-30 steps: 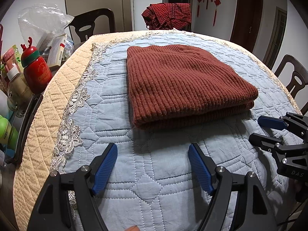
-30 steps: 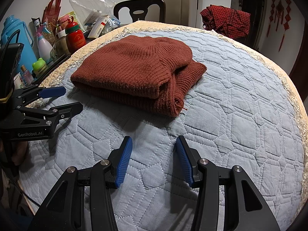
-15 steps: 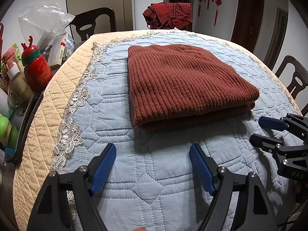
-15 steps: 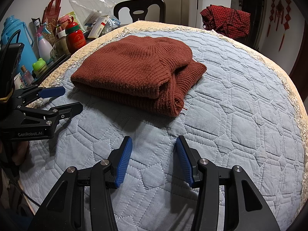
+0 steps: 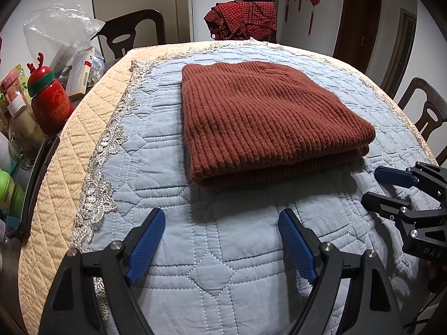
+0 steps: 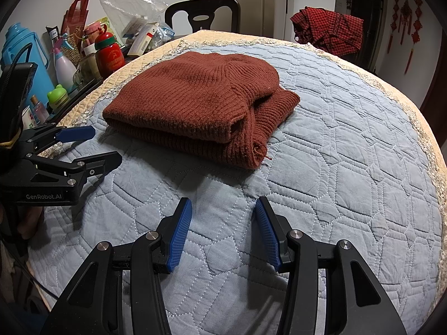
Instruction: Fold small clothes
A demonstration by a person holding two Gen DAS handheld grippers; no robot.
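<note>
A rust-brown knit sweater (image 5: 259, 122) lies folded in a neat stack on the blue quilted cover (image 5: 223, 251) of the round table; it also shows in the right wrist view (image 6: 201, 103). My left gripper (image 5: 220, 220) is open and empty, a little short of the sweater's near edge. It also shows from the side in the right wrist view (image 6: 106, 146). My right gripper (image 6: 223, 209) is open and empty, short of the sweater's near corner. It shows at the right edge of the left wrist view (image 5: 371, 184).
Bottles, a red reindeer-cap bottle (image 5: 49, 103), a plastic bag (image 5: 58, 30) and boxes crowd a side surface left of the table. A blue thermos (image 6: 19, 53) stands there too. Dark chairs (image 5: 131, 33) ring the table; a red checked garment (image 5: 243, 19) hangs on one.
Both grippers have stayed open and almost still; the left view has shifted very slightly. The sweater has not moved.
</note>
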